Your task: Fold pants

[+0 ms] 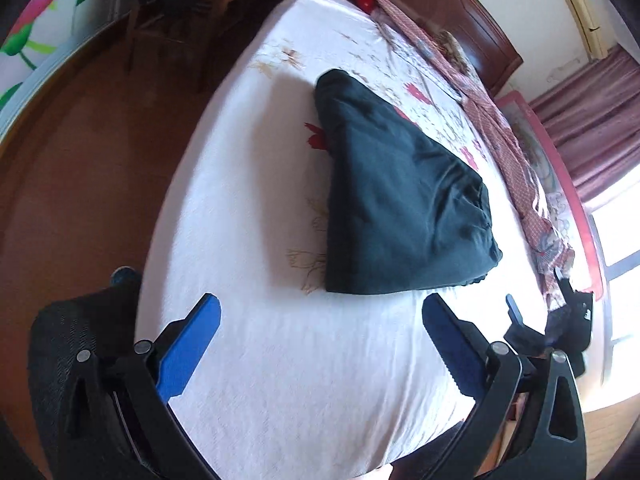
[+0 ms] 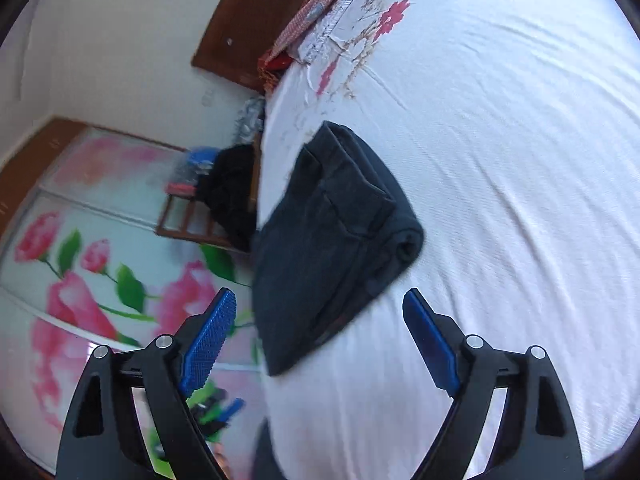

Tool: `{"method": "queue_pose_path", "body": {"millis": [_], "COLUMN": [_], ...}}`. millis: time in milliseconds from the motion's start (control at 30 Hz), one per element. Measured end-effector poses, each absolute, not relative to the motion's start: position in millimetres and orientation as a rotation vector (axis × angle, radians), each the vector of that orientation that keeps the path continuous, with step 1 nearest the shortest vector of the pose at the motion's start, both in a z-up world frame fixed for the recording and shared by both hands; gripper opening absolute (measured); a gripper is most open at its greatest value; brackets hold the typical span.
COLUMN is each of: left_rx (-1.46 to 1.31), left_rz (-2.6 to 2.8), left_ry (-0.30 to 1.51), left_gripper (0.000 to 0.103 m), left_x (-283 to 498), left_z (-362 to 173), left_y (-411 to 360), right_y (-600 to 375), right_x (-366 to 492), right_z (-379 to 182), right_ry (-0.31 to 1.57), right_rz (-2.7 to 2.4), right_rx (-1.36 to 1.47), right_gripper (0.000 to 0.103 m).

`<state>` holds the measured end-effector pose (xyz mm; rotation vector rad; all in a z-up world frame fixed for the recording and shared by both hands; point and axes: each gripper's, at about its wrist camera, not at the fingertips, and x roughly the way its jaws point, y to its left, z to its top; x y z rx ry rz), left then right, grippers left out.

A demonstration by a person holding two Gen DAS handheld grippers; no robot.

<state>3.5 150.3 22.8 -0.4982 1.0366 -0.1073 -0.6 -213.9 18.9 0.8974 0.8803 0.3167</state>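
Observation:
Dark folded pants (image 1: 400, 196) lie in a compact bundle on the white flowered bedsheet (image 1: 280, 360). In the right wrist view the pants (image 2: 332, 240) show stacked layers with a rolled fold on the right side. My left gripper (image 1: 320, 312) hovers above the sheet just short of the bundle's near edge, jaws wide apart, nothing between them. My right gripper (image 2: 320, 304) stands open at the near end of the pants, blue pads clear of the cloth. In the left wrist view the right gripper (image 1: 540, 300) appears at the far right beyond the bundle.
A wooden headboard (image 1: 460, 4) and a patterned red blanket (image 1: 500, 128) run along the far side of the bed. A wooden chair with dark clothes (image 2: 224, 200) stands by the bed's edge. A flower-printed wardrobe (image 2: 80, 280) and brown floor (image 1: 80, 180) lie beyond.

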Motion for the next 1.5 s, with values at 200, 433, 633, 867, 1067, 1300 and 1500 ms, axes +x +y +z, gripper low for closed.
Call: {"method": "queue_pose_path", "body": {"millis": [200, 433, 633, 867, 1067, 1300, 1500], "left_rx": [-0.233, -0.011, 0.076, -0.037, -0.07, 0.009, -0.013], "left_rz": [0.029, 0.011, 0.048, 0.168, 0.174, 0.173, 0.175], "left_ry": [1.035, 1.063, 1.098, 0.974, 0.844, 0.892, 0.853], "left_gripper": [0.101, 0.101, 0.101, 0.101, 0.101, 0.101, 0.101], "left_x": [-27, -53, -57, -40, -43, -51, -51], "left_z": [28, 19, 12, 30, 38, 10, 16], "left_y": [120, 68, 51, 55, 47, 49, 51], "right_y": [-176, -138, -110, -119, -102, -95, -86], "right_x": [-46, -61, -51, -51, -69, -78, -76], "right_z": [31, 4, 13, 30, 32, 18, 34], "right_ry": [1.082, 1.231, 1.099, 0.895, 0.777, 0.798, 0.75], "right_rz": [0.038, 0.076, 0.124, 0.026, -0.016, -0.077, -0.103], "right_rx": [0.407, 0.257, 0.131, 0.248, 0.202, 0.089, 0.016], "right_gripper": [0.085, 0.085, 0.085, 0.085, 0.085, 0.085, 0.085]}}
